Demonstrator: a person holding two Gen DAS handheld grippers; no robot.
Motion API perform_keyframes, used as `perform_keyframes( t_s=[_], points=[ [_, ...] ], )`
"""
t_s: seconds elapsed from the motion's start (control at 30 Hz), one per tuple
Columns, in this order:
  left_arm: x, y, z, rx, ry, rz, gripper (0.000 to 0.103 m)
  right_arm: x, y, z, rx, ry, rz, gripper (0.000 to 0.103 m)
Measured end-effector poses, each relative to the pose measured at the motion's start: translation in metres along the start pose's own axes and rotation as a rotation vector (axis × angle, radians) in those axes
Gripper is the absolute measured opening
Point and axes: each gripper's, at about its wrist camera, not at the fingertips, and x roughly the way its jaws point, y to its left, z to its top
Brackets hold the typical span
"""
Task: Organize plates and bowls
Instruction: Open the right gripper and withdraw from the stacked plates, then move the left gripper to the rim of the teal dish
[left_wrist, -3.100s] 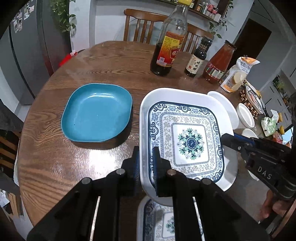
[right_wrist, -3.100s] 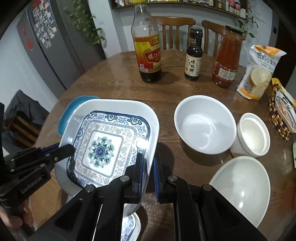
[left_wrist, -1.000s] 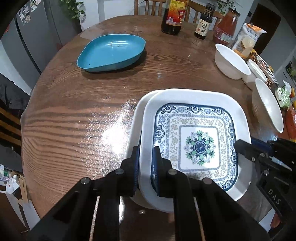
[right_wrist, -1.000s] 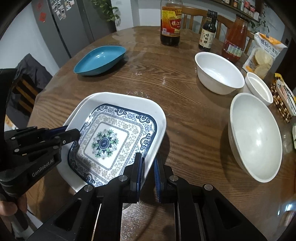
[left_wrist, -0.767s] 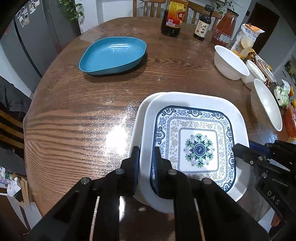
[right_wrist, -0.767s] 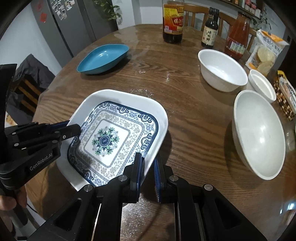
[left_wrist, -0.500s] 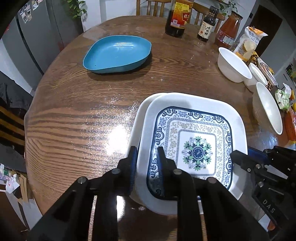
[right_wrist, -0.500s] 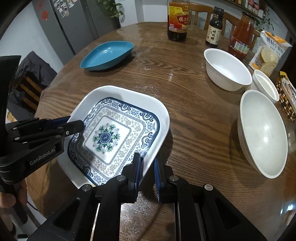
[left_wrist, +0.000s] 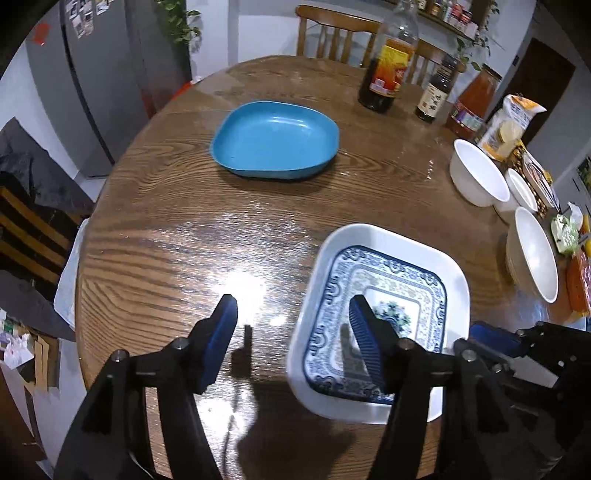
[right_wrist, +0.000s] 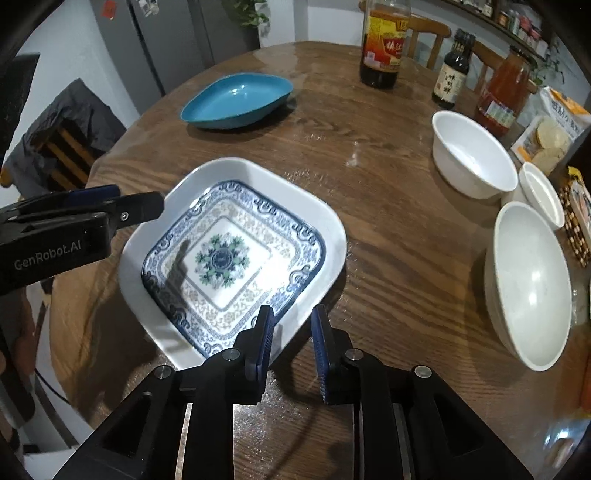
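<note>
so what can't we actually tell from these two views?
- Second plate under the patterned plate: neither view shows it; the top plate covers whatever lies beneath.
- Right gripper, jaws opening: the rim sits between the pads with no visible contact; the left pad hides that edge.
- Plate's right edge, left wrist view: the left gripper finger and the right gripper's body cover it.
- Small bowl: partly hidden by the large bowl.

Both jaws are opening: the left hand-held gripper (left_wrist: 291, 317) spread wide, the right hand-held gripper (right_wrist: 291, 328) slightly parted.
</note>
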Motion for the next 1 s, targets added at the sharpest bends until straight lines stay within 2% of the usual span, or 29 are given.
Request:
perform_keyframes(
  t_s=[0.07, 0.2, 0.43, 0.5, 0.57, 0.63, 0.8, 1.0],
  points=[
    [0.0, 0.003, 0.0, -0.011, 0.001, 0.0, 0.063, -0.003, -0.005, 0.001, 0.023, -0.012, 0.012, 0.021],
    [-0.002, 0.004, 0.0, -0.019, -0.006, 0.016, 0.074, -0.008, -0.012, 0.003, 0.056, -0.037, 0.037, 0.021],
    [-0.003, 0.002, 0.004, -0.029, -0.015, 0.03, 0.081, -0.021, -0.02, 0.007, 0.102, -0.101, 0.081, 0.022],
    [-0.004, 0.0, 0.006, -0.023, -0.023, 0.043, 0.086, -0.023, -0.021, 0.009, 0.103, -0.111, 0.087, 0.028],
    [-0.005, -0.002, 0.008, -0.016, -0.031, 0.055, 0.089, -0.026, -0.022, 0.012, 0.108, -0.126, 0.09, 0.05],
    [-0.005, -0.002, 0.01, -0.017, -0.04, 0.06, 0.092, -0.029, -0.022, 0.016, 0.108, -0.144, 0.088, 0.06],
    [-0.007, 0.0, 0.021, -0.033, -0.064, 0.066, 0.101, -0.033, -0.021, 0.035, 0.101, -0.168, 0.086, 0.063],
    [-0.003, 0.007, 0.039, -0.067, -0.085, 0.072, 0.101, -0.029, -0.029, 0.061, 0.154, -0.182, 0.103, 0.064]
  ],
)
